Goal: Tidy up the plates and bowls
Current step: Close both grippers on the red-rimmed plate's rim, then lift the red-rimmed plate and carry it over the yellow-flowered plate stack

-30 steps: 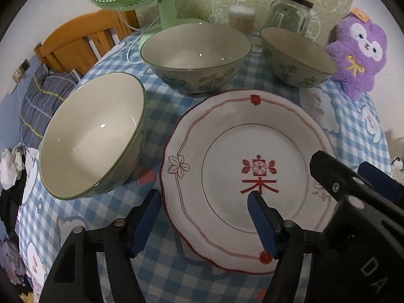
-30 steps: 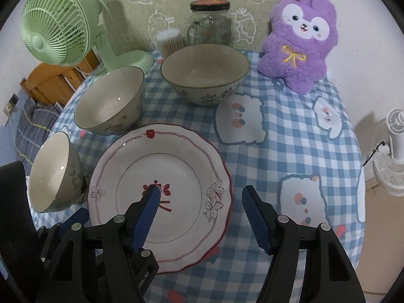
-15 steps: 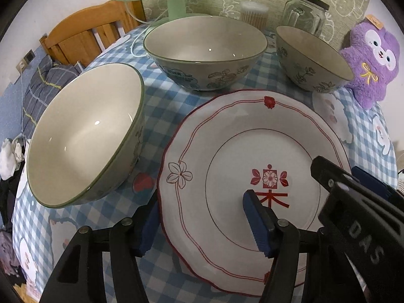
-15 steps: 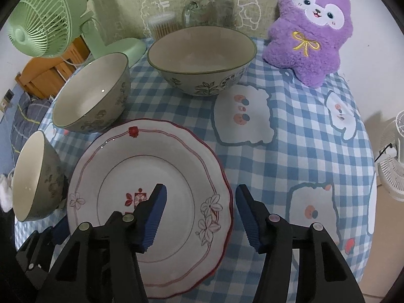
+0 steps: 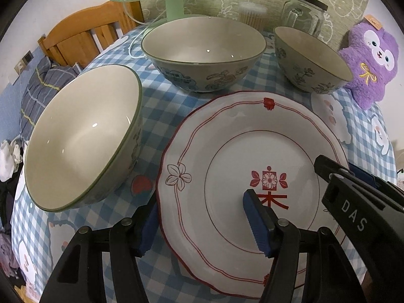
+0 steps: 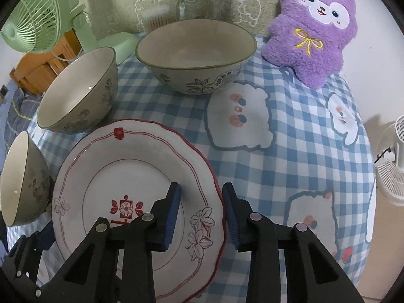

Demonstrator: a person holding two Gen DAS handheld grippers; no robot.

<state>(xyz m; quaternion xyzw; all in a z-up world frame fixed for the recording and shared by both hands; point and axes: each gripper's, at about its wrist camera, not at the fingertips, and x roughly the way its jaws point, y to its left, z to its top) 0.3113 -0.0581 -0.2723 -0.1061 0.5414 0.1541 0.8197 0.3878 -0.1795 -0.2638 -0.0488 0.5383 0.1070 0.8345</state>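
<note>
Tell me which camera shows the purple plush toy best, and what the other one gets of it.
The right wrist view. There the purple plush toy stands whole on the checked tablecloth, face and yellow bow plain, beside the large bowl. The left wrist view catches it only at the right edge, smaller and bent by the lens.

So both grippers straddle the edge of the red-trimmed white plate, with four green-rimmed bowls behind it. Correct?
Not quite: there are three green-rimmed ceramic bowls, not four. The left wrist view shows one left of the red-trimmed white plate, one behind it and one at back right. The rest holds: the left gripper and the closing right gripper each straddle its edge.
</note>
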